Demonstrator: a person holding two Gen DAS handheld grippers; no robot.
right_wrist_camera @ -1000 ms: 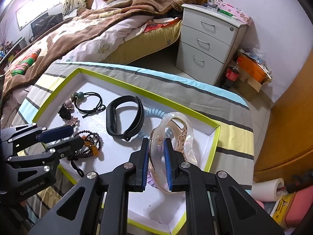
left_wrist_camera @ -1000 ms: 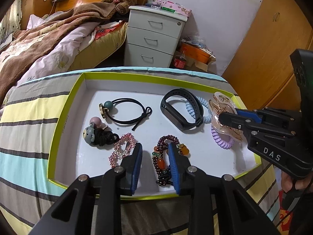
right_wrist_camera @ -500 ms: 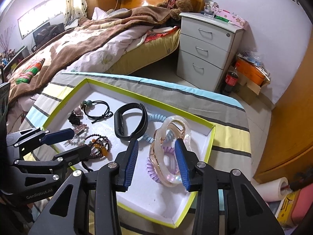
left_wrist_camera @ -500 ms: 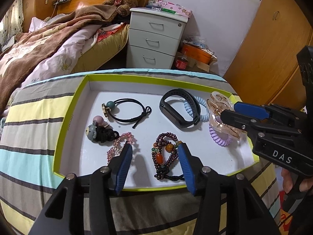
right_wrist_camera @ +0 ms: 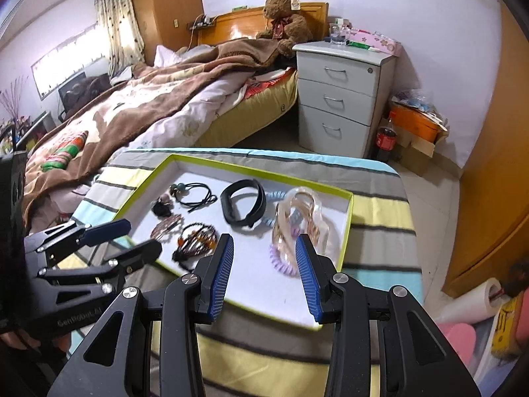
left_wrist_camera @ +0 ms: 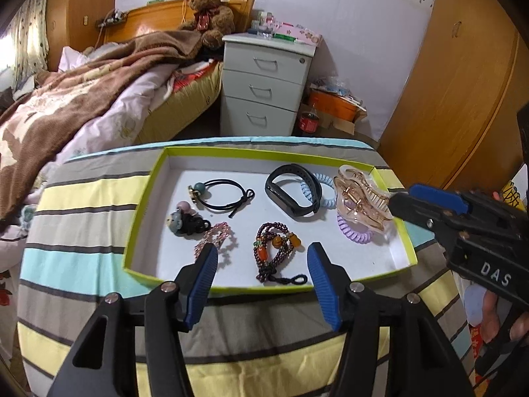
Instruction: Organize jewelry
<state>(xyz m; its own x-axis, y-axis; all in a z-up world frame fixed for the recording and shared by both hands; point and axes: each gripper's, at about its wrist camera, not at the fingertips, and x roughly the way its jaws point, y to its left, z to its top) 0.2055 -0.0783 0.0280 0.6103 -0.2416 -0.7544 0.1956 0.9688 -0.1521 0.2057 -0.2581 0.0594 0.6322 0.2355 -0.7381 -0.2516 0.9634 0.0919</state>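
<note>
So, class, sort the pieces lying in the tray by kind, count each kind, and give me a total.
Hair ties: 2, the black loop tie and the grey character tie
Coil hair ties: 2, blue and purple
Beaded bracelets: 2, pink and dark red
Black wristband: 1
Clear hair claw: 1
Total: 8

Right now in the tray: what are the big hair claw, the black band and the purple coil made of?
Hair claw: looks like translucent pinkish plastic, glossy, since the tray shows through it; the hinge looks like gold-toned metal. Black band: probably silicone or rubber, matte with a smooth, dull sheen. Purple coil: likely soft plastic, a spiral cord with a slight gloss.
</note>
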